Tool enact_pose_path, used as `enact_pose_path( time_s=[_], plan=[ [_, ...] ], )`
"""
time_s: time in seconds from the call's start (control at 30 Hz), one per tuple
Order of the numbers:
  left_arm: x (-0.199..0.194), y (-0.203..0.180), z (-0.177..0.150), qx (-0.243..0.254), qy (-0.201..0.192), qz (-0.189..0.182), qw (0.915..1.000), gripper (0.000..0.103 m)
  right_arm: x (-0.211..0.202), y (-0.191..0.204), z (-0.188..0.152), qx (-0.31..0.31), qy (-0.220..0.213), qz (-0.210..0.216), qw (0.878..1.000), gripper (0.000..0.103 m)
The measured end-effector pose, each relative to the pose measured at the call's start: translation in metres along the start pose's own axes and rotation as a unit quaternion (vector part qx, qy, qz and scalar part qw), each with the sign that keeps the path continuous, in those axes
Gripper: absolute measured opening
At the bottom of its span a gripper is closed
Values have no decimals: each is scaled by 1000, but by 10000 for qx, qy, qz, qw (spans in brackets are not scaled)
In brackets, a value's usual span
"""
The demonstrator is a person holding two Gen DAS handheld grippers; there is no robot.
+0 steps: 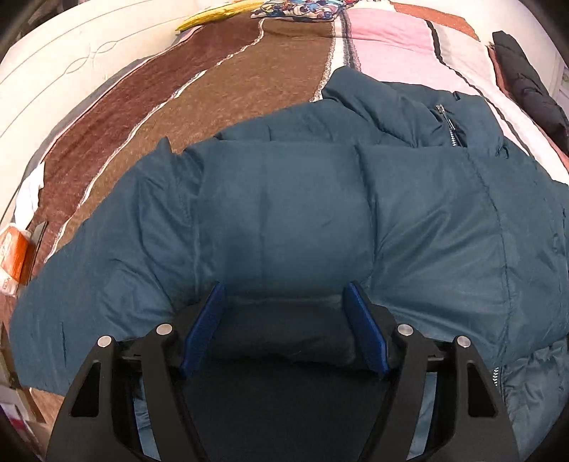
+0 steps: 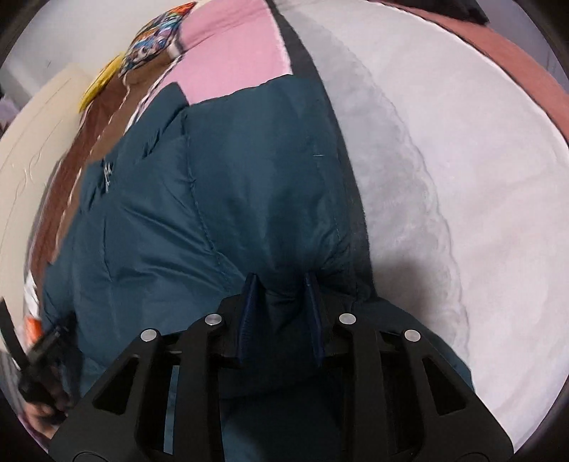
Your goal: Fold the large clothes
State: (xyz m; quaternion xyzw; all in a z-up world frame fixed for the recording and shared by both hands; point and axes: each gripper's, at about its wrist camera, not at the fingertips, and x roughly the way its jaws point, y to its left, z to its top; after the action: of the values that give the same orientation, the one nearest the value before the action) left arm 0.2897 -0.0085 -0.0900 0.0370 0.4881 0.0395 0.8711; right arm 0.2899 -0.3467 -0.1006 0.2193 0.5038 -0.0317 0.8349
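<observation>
A large teal puffer jacket (image 1: 284, 213) lies spread on a bed, with its zipper (image 1: 448, 124) at the upper right. My left gripper (image 1: 284, 295) has its blue fingers (image 1: 208, 320) wide apart, with a thick fold of the jacket bulging between them. In the right wrist view the same jacket (image 2: 213, 195) fills the middle. My right gripper (image 2: 282, 284) has its fingers close together, pinching a bunched fold of the jacket's edge. The left gripper shows blurred at the lower left of the right wrist view (image 2: 39, 359).
The bed has a brown, pink and white patchwork blanket (image 1: 213, 81). A black garment (image 1: 530, 85) lies at the far right. A yellow item (image 1: 213, 14) and a colourful cloth (image 1: 302, 9) lie at the far end. An orange box (image 1: 14, 256) sits at the left edge.
</observation>
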Motion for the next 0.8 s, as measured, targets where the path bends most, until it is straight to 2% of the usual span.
enact_pose_path(
  time_s=[0.1,0.17,0.27,0.33,0.4,0.47,0.53,0.57,0.7,0.8],
  plan=[
    [-3,-8,-2,245,-50,136,9996,70,-3,-5,3,117,66,-54,9999,26],
    [-8,-8,-1,269,-32,94,9996,70,-8,-12,4,233,91,-69,9997,26],
    [-12,-1,-2,275,-52,24,9996,70,-26,-19,2,597,-76,202,9980,29],
    [-2,2,-1,293,62,195,9994,81,-34,-22,-2,718,-152,475,9962,29],
    [6,9,-1,92,172,79,9998,82,-39,-24,-4,769,-219,606,9950,29],
    [8,7,0,95,192,121,9997,83,-32,-25,-2,654,-127,309,9973,29],
    [5,4,1,147,154,216,9995,83,-20,-25,-3,492,121,153,9986,29],
    [0,4,1,156,122,226,9995,81,-21,-20,1,503,93,118,9986,29],
    [-29,21,-5,15,-115,-79,9999,78,-49,-3,-2,417,-159,496,9978,30],
    [-58,57,-20,-112,-341,-218,9991,78,-57,17,-11,134,-121,609,9980,30]
  ],
)
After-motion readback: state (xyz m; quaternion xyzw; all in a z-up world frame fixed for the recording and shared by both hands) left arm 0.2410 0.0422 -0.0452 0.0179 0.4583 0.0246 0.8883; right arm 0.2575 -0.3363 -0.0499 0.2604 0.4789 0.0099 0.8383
